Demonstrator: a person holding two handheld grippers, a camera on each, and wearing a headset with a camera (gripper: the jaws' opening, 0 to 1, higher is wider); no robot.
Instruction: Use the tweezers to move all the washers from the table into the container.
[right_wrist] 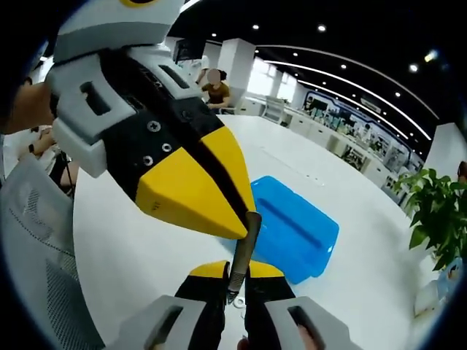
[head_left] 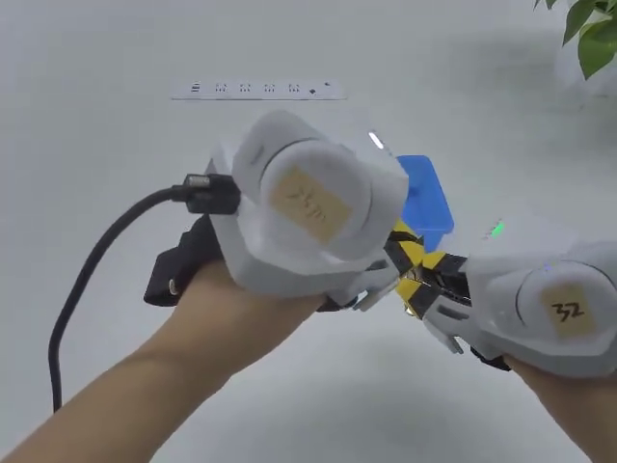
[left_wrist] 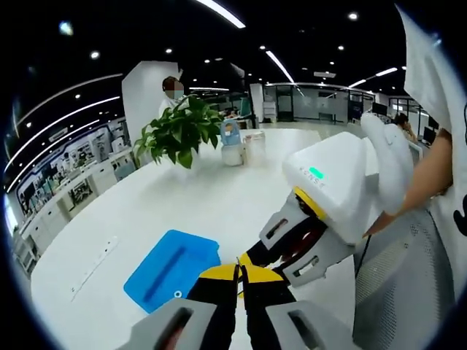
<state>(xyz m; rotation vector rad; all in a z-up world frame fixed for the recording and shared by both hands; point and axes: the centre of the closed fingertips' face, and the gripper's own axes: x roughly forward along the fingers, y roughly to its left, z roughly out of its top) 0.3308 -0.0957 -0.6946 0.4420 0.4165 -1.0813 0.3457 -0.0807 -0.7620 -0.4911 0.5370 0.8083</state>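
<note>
My two grippers meet tip to tip above the white table [head_left: 318,386]. The right gripper [right_wrist: 237,281] is shut on grey metal tweezers [right_wrist: 246,244], which rise from its yellow jaws. The tweezers' far end runs into the shut yellow jaw tips of the left gripper [right_wrist: 243,232]. From the left gripper [left_wrist: 239,273], a thin sliver shows between its closed tips, with the right gripper [left_wrist: 252,257] just beyond. A blue container [head_left: 424,198] [left_wrist: 171,266] [right_wrist: 295,230] lies on the table behind them. A small pale ring, seemingly a washer [right_wrist: 239,301], lies by the right jaws.
A white power strip [head_left: 258,90] lies at the table's far side. A potted plant [head_left: 590,34] [left_wrist: 179,131] stands at the far right corner. A black cable [head_left: 92,270] trails from the left gripper. A mesh chair [left_wrist: 408,284] is beside the table.
</note>
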